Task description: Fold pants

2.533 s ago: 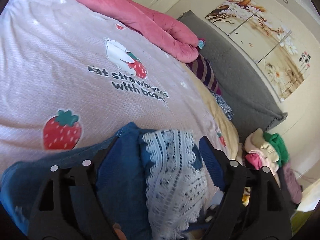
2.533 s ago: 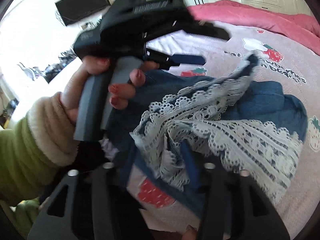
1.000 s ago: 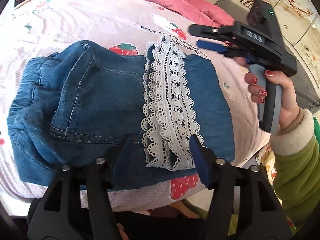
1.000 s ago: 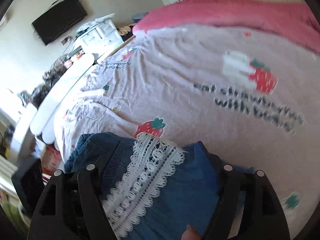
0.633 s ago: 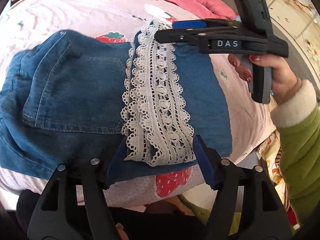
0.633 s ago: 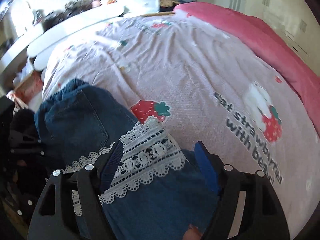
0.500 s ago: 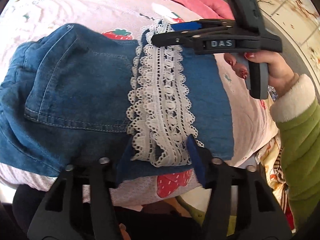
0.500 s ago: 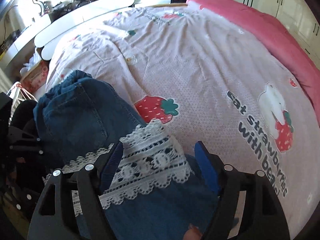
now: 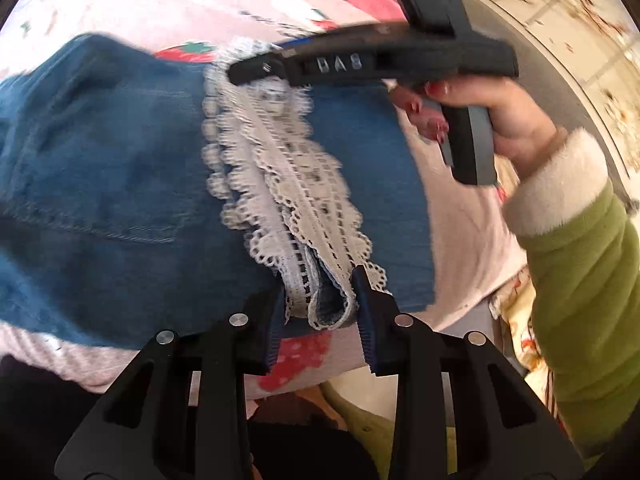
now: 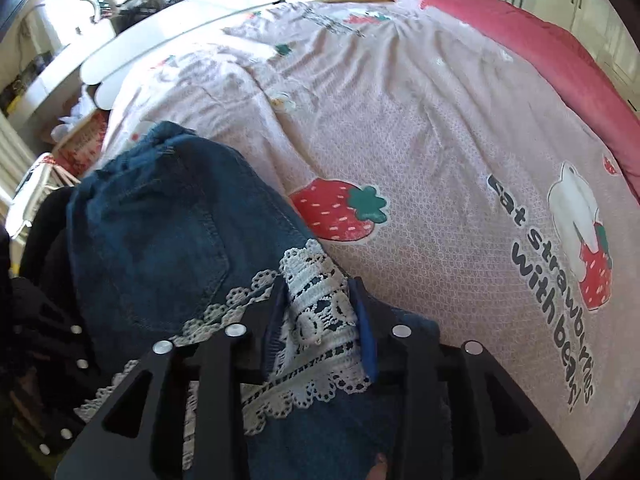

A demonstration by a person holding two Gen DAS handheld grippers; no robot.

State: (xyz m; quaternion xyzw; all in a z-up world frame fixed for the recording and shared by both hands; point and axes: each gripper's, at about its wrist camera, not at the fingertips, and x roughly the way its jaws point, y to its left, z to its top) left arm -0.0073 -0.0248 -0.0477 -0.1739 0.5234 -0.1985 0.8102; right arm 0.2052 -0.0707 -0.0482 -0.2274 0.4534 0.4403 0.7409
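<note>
Both jaws have just been closing: the left gripper (image 9: 320, 312) pinches the lace hem (image 9: 296, 184) at lower centre, and the right gripper (image 10: 320, 320) clamps its far end. Soft, limp denim pants (image 9: 100, 168) fill the frame's left; gripping both hem ends looks wise.

Left wrist view is motion-blurred: lettering on the right gripper (image 9: 256, 70) is smeared, and the wall pictures (image 9: 568, 12) are unreadable. The jeans (image 9: 104, 168) run off the left edge, with their near edge hidden behind the gripper arms. In the right wrist view, clutter on the white shelf (image 10: 180, 4) is too small to identify.
</note>
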